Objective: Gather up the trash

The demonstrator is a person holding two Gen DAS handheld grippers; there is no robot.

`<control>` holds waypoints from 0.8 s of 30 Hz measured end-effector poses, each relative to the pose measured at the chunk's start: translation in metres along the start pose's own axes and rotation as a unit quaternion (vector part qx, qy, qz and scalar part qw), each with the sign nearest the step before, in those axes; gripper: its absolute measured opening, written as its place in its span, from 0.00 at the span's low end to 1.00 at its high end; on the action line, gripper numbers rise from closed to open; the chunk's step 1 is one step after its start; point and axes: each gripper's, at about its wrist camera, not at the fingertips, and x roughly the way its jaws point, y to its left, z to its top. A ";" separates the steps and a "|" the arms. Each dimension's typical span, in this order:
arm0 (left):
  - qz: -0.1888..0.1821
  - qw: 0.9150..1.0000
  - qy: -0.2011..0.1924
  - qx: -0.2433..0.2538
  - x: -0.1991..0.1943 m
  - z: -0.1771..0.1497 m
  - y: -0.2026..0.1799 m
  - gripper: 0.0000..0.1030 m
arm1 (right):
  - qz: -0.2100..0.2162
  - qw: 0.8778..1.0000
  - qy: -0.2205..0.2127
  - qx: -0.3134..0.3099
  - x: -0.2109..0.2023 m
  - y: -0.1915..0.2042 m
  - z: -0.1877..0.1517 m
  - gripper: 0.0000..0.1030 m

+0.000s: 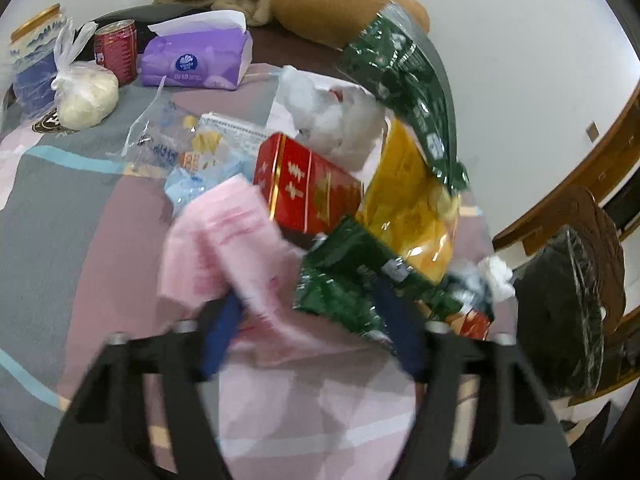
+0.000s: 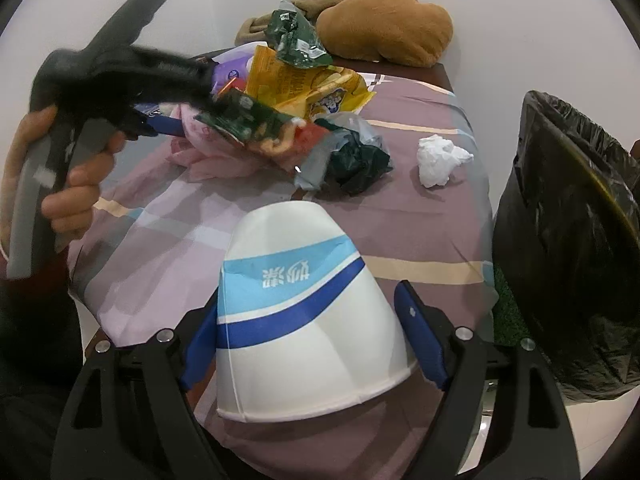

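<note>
A white wall backs a worktop [image 2: 420, 248] under a plaid cloth, with a black-lined bin [image 2: 568, 240] off its right edge.

My left hand-held gripper [image 1: 310, 320] stands about half open, its fingers around the pile's near edge: the pink bag [image 1: 224, 248] by the left finger, a green wrapper [image 1: 352, 280] by the right. The blur leaves me unable to tell whether the pads press on either. The pile runs from there toward 1 o'clock.

My right hand-held gripper [image 2: 308, 336] is clamped on one paper cup [image 2: 308, 320], upside down, wide rim toward me, its axis along the fingers. The bin lies at 2 o'clock, so this hand is nearer it.

Count: one red box [image 1: 308, 184], one yellow bag [image 2: 316, 88], three green wrappers, one tissue ball [image 2: 440, 160] at 1 o'clock, one bin.
</note>
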 end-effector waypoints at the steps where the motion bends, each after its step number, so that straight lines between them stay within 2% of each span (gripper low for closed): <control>1: -0.001 1.000 -0.002 0.003 -0.003 -0.003 0.002 0.39 | -0.001 1.000 0.001 0.000 0.001 0.001 0.001 0.78; 2: -0.002 1.000 -0.003 0.004 -0.005 -0.005 0.004 0.31 | -0.003 1.000 0.002 0.001 0.002 0.002 0.001 0.78; 5: -0.008 1.000 -0.006 0.005 -0.015 -0.011 0.012 0.16 | -0.008 1.000 0.004 0.004 0.002 0.005 0.002 0.78; 8: -0.009 1.000 -0.011 0.016 -0.029 -0.022 0.021 0.16 | -0.012 1.000 0.005 0.006 0.002 0.007 0.002 0.78; 11: 0.006 1.000 -0.019 0.021 -0.042 -0.028 0.035 0.16 | -0.024 1.000 0.000 0.009 -0.002 0.007 0.002 0.78; 12: 0.012 1.000 -0.018 0.020 -0.046 -0.029 0.039 0.19 | -0.028 1.000 -0.004 0.013 -0.005 0.006 0.003 0.78; 14: 0.022 0.999 -0.019 0.025 -0.051 -0.032 0.044 0.42 | -0.034 0.999 -0.012 0.021 -0.009 0.002 0.005 0.78; 16: 0.025 0.999 -0.029 0.031 -0.057 -0.037 0.046 0.55 | -0.039 0.999 -0.019 0.028 -0.013 -0.001 0.007 0.78; 18: 0.023 0.999 -0.034 0.034 -0.061 -0.039 0.049 0.58 | -0.042 0.998 -0.022 0.029 -0.015 -0.001 0.007 0.78; 19: 0.019 0.999 -0.036 0.034 -0.064 -0.040 0.051 0.62 | -0.043 0.998 -0.021 0.028 -0.015 -0.001 0.007 0.78; 20: 0.018 0.999 -0.039 0.030 -0.066 -0.039 0.054 0.72 | -0.045 0.998 -0.019 0.026 -0.014 -0.001 0.007 0.78; 21: 0.018 0.999 -0.042 0.022 -0.067 -0.038 0.057 0.75 | -0.047 0.998 -0.017 0.026 -0.013 -0.001 0.008 0.78; 24: 0.011 0.999 -0.037 0.018 -0.063 -0.038 0.055 0.78 | -0.047 0.998 -0.016 0.030 -0.011 -0.004 0.008 0.78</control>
